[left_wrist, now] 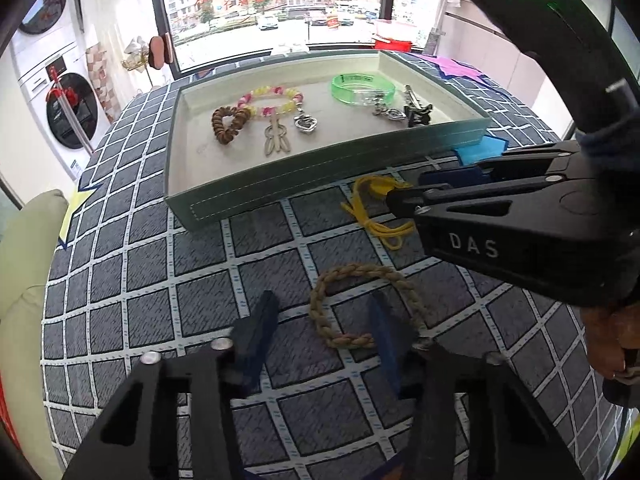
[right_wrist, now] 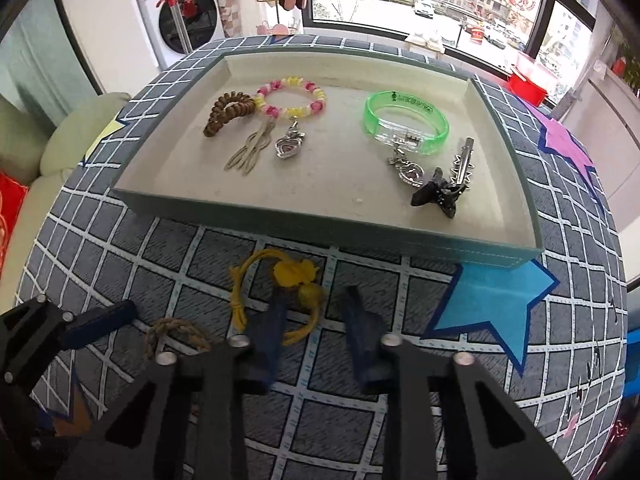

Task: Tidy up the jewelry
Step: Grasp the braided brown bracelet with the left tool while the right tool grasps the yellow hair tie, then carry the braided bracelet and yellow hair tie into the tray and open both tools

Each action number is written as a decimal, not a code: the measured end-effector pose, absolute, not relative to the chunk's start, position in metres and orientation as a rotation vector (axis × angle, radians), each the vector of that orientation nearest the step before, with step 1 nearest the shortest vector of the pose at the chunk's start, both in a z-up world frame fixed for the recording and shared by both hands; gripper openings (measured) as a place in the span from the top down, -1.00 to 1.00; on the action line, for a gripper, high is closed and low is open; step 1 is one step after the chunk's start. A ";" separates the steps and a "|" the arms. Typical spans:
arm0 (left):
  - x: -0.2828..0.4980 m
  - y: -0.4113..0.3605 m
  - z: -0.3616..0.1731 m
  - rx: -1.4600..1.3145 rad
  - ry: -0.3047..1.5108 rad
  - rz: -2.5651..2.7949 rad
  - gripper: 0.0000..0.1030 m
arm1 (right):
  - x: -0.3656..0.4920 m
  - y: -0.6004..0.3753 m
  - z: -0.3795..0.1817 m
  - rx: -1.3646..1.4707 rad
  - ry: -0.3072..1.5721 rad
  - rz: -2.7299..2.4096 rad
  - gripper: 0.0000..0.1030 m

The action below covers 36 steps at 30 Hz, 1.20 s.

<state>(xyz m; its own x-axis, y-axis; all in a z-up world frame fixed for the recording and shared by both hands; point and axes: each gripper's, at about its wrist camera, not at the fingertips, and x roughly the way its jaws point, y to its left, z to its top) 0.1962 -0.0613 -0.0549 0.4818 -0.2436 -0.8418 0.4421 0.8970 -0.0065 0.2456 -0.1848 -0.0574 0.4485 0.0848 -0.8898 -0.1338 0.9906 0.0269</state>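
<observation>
A tan braided bracelet [left_wrist: 360, 304] lies on the checked cloth in front of the green tray [left_wrist: 320, 178]. My left gripper [left_wrist: 324, 304] stands open over it, the bracelet's left arc between the two blue pads and neither pad touching it. A yellow hair tie [right_wrist: 296, 276] lies just to the right. My right gripper [right_wrist: 316, 300] straddles its cord and yellow bobble; a gap shows on both sides, so it is open. In the left wrist view the right gripper [left_wrist: 404, 198] reaches in from the right onto the yellow hair tie [left_wrist: 376, 200].
The tray [right_wrist: 320, 222] holds a brown coil tie [right_wrist: 228, 114], a pink-yellow bead bracelet [right_wrist: 292, 98], a green bangle [right_wrist: 406, 120], clips and heart pendants. A blue paper star [right_wrist: 488, 304] lies right of my fingers. A pale cushion [left_wrist: 28, 248] borders the table's left edge.
</observation>
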 end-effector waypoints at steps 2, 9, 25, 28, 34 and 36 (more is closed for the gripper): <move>0.195 -0.065 -0.054 0.229 0.985 -0.436 0.53 | 0.245 -0.183 -0.057 -0.049 1.098 0.135 0.72; 0.198 -0.057 -0.052 0.132 1.006 -0.466 0.59 | 0.235 -0.198 -0.050 0.039 1.072 0.121 0.73; 0.190 -0.035 -0.017 0.068 0.940 -0.483 0.59 | 0.205 -0.233 -0.023 0.191 1.009 0.123 0.73; 0.189 -0.032 -0.008 0.055 0.920 -0.487 0.59 | 0.200 -0.234 -0.015 0.202 0.990 0.131 0.73; 0.190 -0.025 0.014 0.034 0.868 -0.489 0.59 | 0.195 -0.242 0.005 0.223 0.953 0.136 0.72; 0.194 -0.023 0.021 0.027 0.849 -0.487 0.59 | 0.195 -0.245 0.011 0.233 0.943 0.136 0.72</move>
